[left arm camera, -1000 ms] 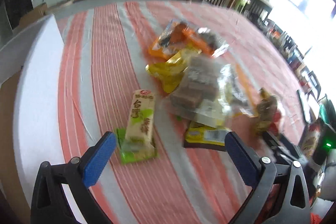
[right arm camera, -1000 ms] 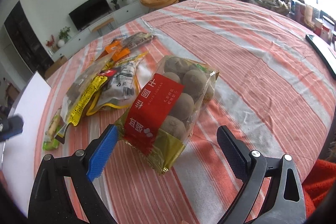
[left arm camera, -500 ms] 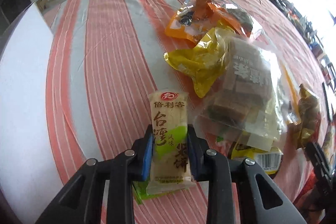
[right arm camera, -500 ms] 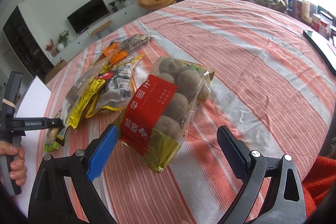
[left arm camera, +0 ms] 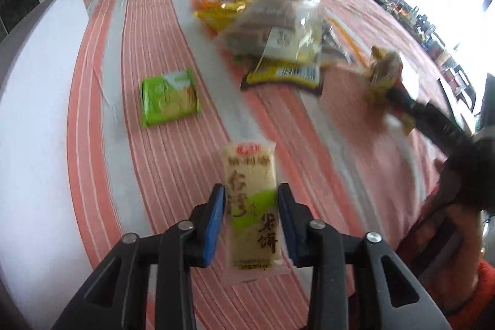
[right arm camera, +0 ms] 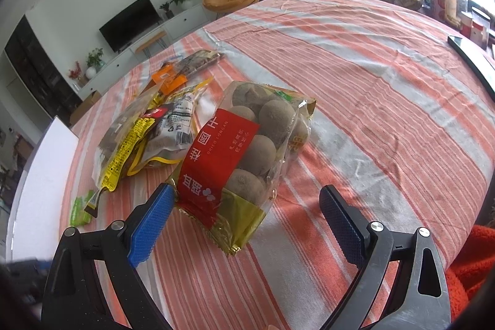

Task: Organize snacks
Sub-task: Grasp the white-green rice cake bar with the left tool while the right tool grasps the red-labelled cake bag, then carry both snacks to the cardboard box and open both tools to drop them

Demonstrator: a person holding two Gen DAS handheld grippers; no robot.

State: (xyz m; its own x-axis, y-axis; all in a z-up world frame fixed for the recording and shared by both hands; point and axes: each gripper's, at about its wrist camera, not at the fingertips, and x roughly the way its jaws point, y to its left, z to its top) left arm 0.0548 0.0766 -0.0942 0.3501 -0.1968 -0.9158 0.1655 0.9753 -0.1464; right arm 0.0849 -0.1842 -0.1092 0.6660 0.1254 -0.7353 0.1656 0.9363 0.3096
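A striped orange-and-white cloth [left arm camera: 102,144] is covering the worktop. The left gripper [left arm camera: 250,221] is pinching a rice cracker packet [left arm camera: 252,215] by its long edges, lifted clear; it looks light, crinkly and brittle inside. The right gripper [right arm camera: 244,225], jaws spread, is hovering beside the dried longan bag [right arm camera: 247,153].

Both wrist views look steeply down, sharing the snack pile [left arm camera: 272,30].
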